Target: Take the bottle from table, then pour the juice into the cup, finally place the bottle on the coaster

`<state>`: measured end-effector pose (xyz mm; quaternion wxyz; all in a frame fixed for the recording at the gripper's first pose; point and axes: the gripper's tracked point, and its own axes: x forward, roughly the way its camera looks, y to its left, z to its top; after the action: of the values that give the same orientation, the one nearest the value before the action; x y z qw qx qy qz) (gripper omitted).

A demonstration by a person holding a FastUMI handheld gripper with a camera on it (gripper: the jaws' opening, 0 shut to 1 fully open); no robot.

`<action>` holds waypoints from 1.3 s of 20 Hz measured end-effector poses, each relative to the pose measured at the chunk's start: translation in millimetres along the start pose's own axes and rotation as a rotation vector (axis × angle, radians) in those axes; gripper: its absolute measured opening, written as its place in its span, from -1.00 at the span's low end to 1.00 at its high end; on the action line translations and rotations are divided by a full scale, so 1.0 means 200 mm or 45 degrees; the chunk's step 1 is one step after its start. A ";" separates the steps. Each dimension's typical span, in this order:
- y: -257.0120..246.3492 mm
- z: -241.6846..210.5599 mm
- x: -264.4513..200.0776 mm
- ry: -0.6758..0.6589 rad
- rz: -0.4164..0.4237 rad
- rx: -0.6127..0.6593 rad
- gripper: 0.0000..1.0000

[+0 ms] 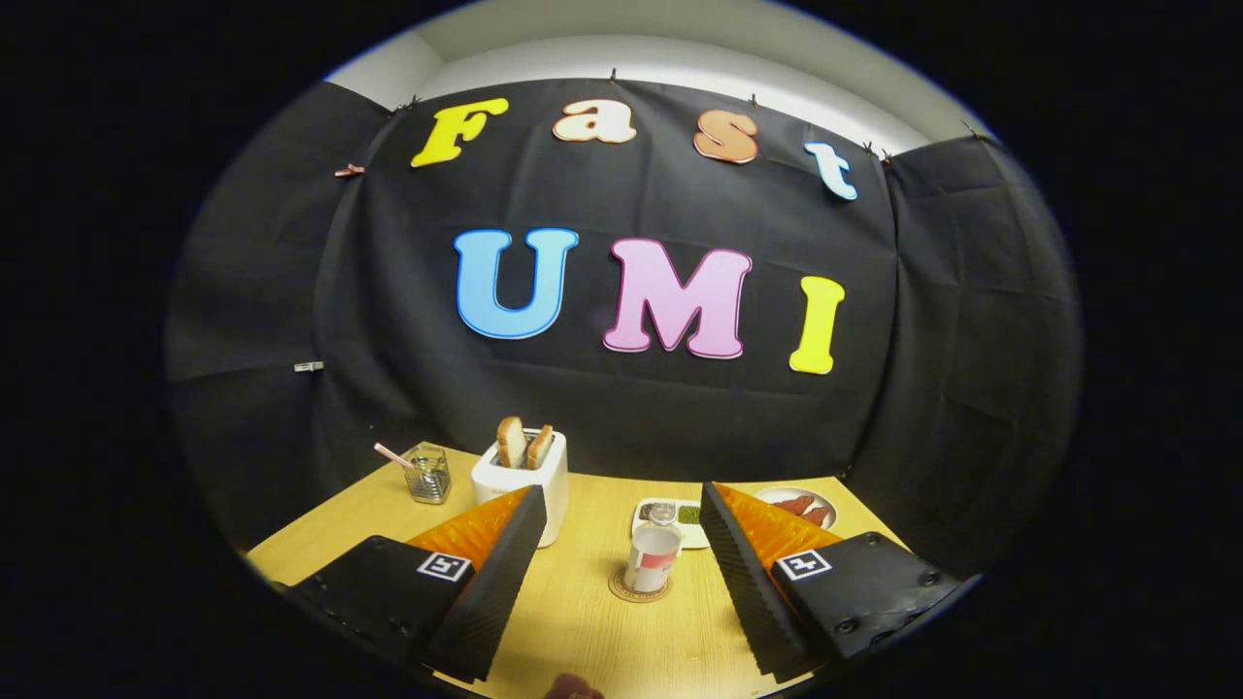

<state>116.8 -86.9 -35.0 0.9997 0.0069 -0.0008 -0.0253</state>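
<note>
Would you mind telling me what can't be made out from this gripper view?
- Toaster: its lower front is hidden behind one of the open gripper's fingers.
- Tray behind the cup: contents too small to identify.
- Plate: partly covered by the other finger.
- Cup: what's inside can't be seen.
- Jar: contents too small.

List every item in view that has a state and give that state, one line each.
tool: open, fingers apart, holding nothing
cup: upright on a round coaster, between the fingers
toaster: two bread slices up in its slots
glass jar: upright, straw in it
plate: food on it
</note>
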 end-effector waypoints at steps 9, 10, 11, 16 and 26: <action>0.24 0.02 -0.41 -0.010 0.000 0.037 0.95; 0.27 0.00 -0.44 -0.013 -0.004 0.037 0.95; 0.30 -0.03 -0.47 -0.005 -0.006 0.037 0.95; 0.40 -0.11 -0.51 -0.032 -0.034 0.108 0.95; 0.26 -0.02 -0.50 -0.091 -0.179 0.151 0.95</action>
<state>18.8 -30.5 -38.8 0.9926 0.0654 -0.0376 -0.0956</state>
